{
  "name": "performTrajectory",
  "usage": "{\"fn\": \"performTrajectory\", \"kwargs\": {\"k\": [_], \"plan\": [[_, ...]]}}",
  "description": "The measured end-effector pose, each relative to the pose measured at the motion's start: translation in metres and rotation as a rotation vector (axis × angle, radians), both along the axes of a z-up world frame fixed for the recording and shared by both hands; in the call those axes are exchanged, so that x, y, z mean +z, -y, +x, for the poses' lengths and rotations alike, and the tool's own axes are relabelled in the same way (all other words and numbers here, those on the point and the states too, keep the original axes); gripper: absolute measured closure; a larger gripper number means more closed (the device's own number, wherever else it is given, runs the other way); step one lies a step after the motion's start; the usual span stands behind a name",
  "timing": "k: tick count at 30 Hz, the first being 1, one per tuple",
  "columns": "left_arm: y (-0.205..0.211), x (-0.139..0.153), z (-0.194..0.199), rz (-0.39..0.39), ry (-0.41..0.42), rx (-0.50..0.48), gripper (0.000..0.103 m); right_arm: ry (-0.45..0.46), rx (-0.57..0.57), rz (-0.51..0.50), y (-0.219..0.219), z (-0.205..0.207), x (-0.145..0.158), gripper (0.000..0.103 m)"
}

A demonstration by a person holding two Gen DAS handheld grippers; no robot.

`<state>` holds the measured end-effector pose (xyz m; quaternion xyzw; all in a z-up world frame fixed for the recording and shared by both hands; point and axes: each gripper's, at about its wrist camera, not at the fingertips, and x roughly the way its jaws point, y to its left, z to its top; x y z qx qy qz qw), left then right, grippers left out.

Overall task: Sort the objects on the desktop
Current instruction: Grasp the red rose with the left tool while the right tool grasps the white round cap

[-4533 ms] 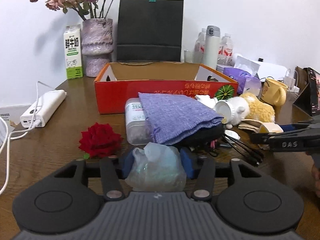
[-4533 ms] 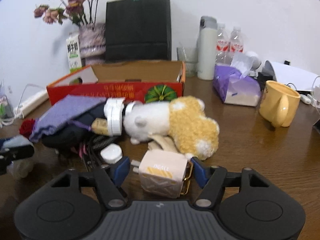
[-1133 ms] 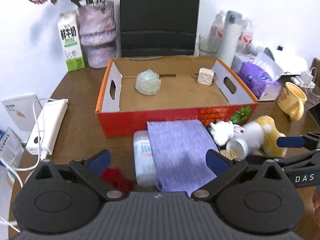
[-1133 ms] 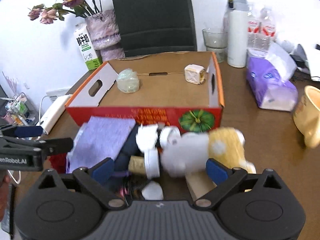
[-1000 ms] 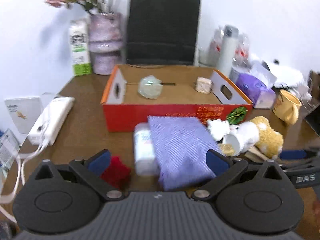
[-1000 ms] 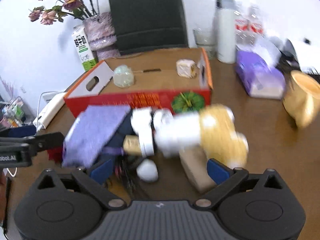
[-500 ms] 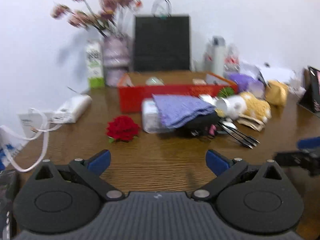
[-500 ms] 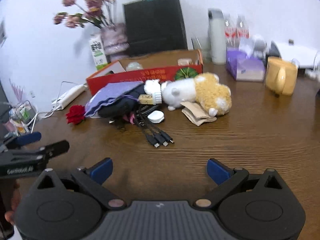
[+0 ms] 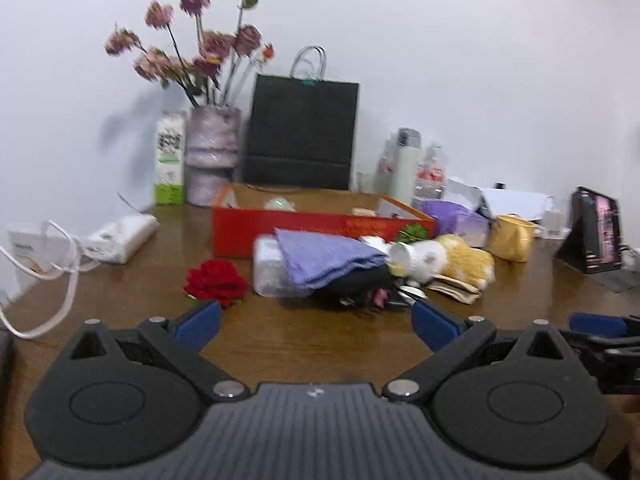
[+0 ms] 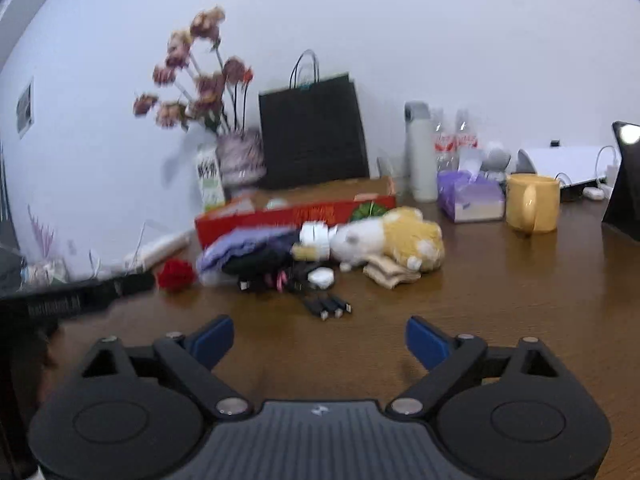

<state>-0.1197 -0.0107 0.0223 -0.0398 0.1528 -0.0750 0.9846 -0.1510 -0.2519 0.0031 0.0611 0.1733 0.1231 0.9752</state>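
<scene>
A red cardboard box (image 9: pixel 320 226) stands mid-table, also in the right wrist view (image 10: pixel 296 216), with a pale bag item and a small cube inside. In front lies a pile: a red rose (image 9: pixel 215 282) (image 10: pixel 176 274), a purple cloth (image 9: pixel 326 258) over a clear container and a black pouch, a white and yellow plush toy (image 9: pixel 444 258) (image 10: pixel 390 238), black cables (image 10: pixel 326 304). My left gripper (image 9: pixel 316 322) is open and empty, low over the table before the pile. My right gripper (image 10: pixel 319 342) is open and empty, further back.
At the back stand a vase of dried flowers (image 9: pixel 212 160), a milk carton (image 9: pixel 170 158), a black paper bag (image 9: pixel 300 132), a thermos (image 10: pixel 420 152) and bottles. A purple tissue pack (image 10: pixel 470 196), a yellow mug (image 10: pixel 532 202), a tablet stand (image 9: pixel 594 236) are right. A power strip (image 9: pixel 120 234) with cords is left.
Both grippers, which earlier held the bag item and the cube, left them in the box, opened and drew back and down away from the box and pile.
</scene>
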Motion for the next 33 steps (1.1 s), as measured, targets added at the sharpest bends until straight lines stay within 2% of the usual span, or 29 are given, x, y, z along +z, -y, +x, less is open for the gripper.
{"fn": "performTrajectory", "kwargs": {"k": [2, 3, 5, 7, 9, 10, 11, 12, 14, 16, 17, 19, 20, 21, 24, 26, 27, 29, 32, 33], "plan": [[-0.001, -0.003, 0.007, -0.028, -0.041, -0.016, 0.000, -0.006, 0.030, -0.049, -0.007, 0.003, 0.002, 0.010], [-0.002, -0.004, 0.011, -0.041, -0.073, -0.015, 0.000, -0.012, 0.045, -0.069, -0.009, 0.006, 0.002, 0.014], [-0.003, -0.002, 0.019, -0.056, -0.140, -0.043, 0.000, 0.020, 0.030, -0.052, -0.012, 0.006, 0.003, 0.014], [-0.004, -0.001, 0.023, -0.032, -0.129, -0.011, 0.000, 0.046, 0.038, -0.007, -0.012, 0.010, 0.005, 0.013], [-0.003, 0.000, 0.030, 0.018, -0.116, 0.019, 0.000, -0.012, 0.088, 0.015, -0.013, 0.024, 0.009, 0.015], [-0.004, 0.000, 0.036, 0.037, -0.123, 0.027, 0.000, -0.067, 0.122, 0.023, -0.015, 0.032, 0.010, 0.018], [-0.006, -0.001, 0.042, 0.054, -0.130, 0.035, 0.000, -0.105, 0.144, 0.036, -0.017, 0.040, 0.011, 0.031], [-0.009, 0.000, 0.049, 0.062, -0.134, 0.049, 0.000, -0.119, 0.140, 0.044, -0.018, 0.048, 0.013, 0.035], [-0.019, 0.004, 0.064, 0.073, -0.147, 0.076, 0.000, -0.127, 0.075, -0.023, -0.026, 0.059, 0.016, 0.034], [-0.028, 0.006, 0.083, 0.101, -0.166, 0.132, 0.000, -0.115, 0.061, -0.100, -0.034, 0.071, 0.020, 0.040], [-0.030, 0.006, 0.094, 0.142, -0.169, 0.177, 0.000, -0.104, 0.050, -0.105, -0.034, 0.078, 0.022, 0.043], [-0.028, 0.005, 0.110, 0.257, -0.160, 0.266, 0.000, -0.060, -0.033, -0.225, -0.045, 0.091, 0.023, 0.041], [-0.028, 0.003, 0.116, 0.289, -0.156, 0.259, 0.000, -0.031, -0.105, -0.320, -0.053, 0.099, 0.022, 0.036], [-0.029, 0.002, 0.122, 0.298, -0.153, 0.225, 0.000, -0.020, -0.138, -0.370, -0.058, 0.105, 0.021, 0.037], [-0.041, -0.002, 0.138, 0.238, -0.192, 0.173, 0.000, -0.077, -0.049, -0.223, -0.043, 0.127, 0.026, 0.041], [-0.048, -0.007, 0.148, 0.184, -0.226, 0.162, 0.001, -0.119, -0.065, -0.214, -0.038, 0.144, 0.023, 0.044], [-0.051, -0.008, 0.153, 0.168, -0.244, 0.163, 0.002, -0.136, -0.058, -0.230, -0.038, 0.151, 0.019, 0.049], [-0.054, -0.012, 0.162, 0.149, -0.276, 0.179, 0.020, -0.187, -0.020, -0.238, -0.036, 0.165, 0.011, 0.057], [-0.052, -0.017, 0.171, 0.122, -0.303, 0.165, 0.041, -0.232, 0.048, -0.191, -0.037, 0.178, 0.005, 0.057], [-0.051, -0.018, 0.172, 0.122, -0.309, 0.153, 0.041, -0.234, 0.058, -0.189, -0.041, 0.180, 0.003, 0.057]]}}
